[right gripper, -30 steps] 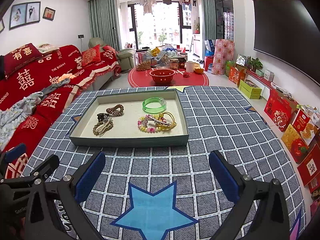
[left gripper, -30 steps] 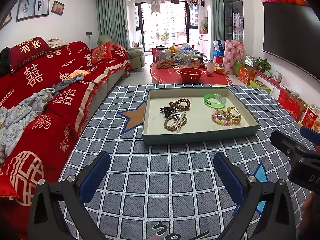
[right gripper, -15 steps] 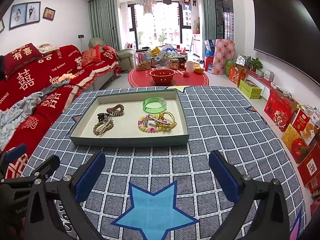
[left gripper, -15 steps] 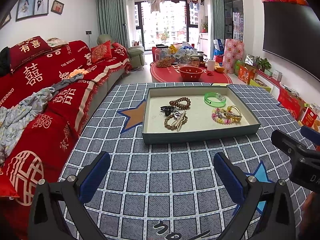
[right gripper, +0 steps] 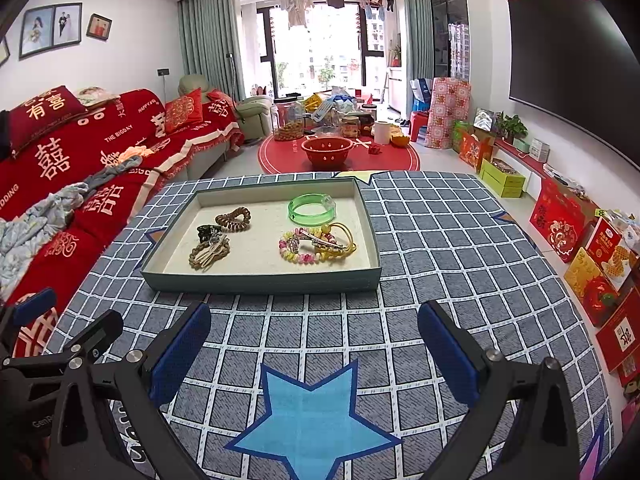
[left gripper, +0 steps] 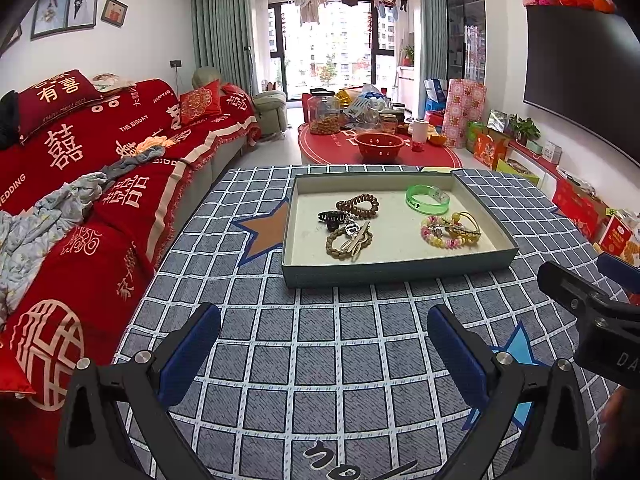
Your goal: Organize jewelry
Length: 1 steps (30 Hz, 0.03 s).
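Jewelry in shallow grey-green tray (left gripper: 400,270) on checked-cloth counter (left gripper: 320,360).
Inside: glossy green bangle (left gripper: 427,199) at far right, brown coil tie (left gripper: 357,203) left of it; both hand-held grippers, left (left gripper: 324,344) & right (right gripper: 314,340), wide, empty, in front of tray.

L wrist cam low over table, facing window, R cam beside it, both share tray (left gripper: 396,270) (right gripper: 260,280) ahead

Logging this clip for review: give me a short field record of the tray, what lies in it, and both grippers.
surface: checked blue cloth
tray: shallow, open
left group: brown coil hair tie, black claw clip, braided tie with clip
right group: green bangle, pastel bead bracelet, yellow tie
left gripper: open, holding nothing, short of tray
right gripper: open, holding nothing, short of tray
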Available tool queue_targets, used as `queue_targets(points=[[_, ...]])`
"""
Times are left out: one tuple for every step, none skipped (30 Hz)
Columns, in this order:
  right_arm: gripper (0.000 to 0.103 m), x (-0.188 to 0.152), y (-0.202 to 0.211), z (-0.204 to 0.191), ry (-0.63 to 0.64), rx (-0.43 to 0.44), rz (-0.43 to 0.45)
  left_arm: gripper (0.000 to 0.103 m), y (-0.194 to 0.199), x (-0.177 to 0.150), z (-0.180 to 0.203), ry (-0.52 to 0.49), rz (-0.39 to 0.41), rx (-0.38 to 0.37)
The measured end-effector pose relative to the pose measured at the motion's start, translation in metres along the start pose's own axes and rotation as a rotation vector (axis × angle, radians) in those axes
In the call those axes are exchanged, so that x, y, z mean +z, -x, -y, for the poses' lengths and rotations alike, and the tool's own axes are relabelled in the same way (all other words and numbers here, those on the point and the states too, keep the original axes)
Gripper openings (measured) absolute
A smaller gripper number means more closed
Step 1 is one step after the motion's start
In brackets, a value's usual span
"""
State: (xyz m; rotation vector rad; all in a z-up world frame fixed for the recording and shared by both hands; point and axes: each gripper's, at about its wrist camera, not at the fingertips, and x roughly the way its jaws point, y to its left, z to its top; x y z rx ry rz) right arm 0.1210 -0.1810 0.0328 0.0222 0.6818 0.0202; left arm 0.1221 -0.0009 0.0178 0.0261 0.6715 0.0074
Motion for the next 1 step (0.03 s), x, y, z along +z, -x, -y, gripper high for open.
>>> queue_targets(points=[[0.103,-0.0004,-0.0001,-0.0001,-0.001,0.001,0.000,0.103,0.0001,-0.0001,-0.0004,-0.002,0.000,-0.001]])
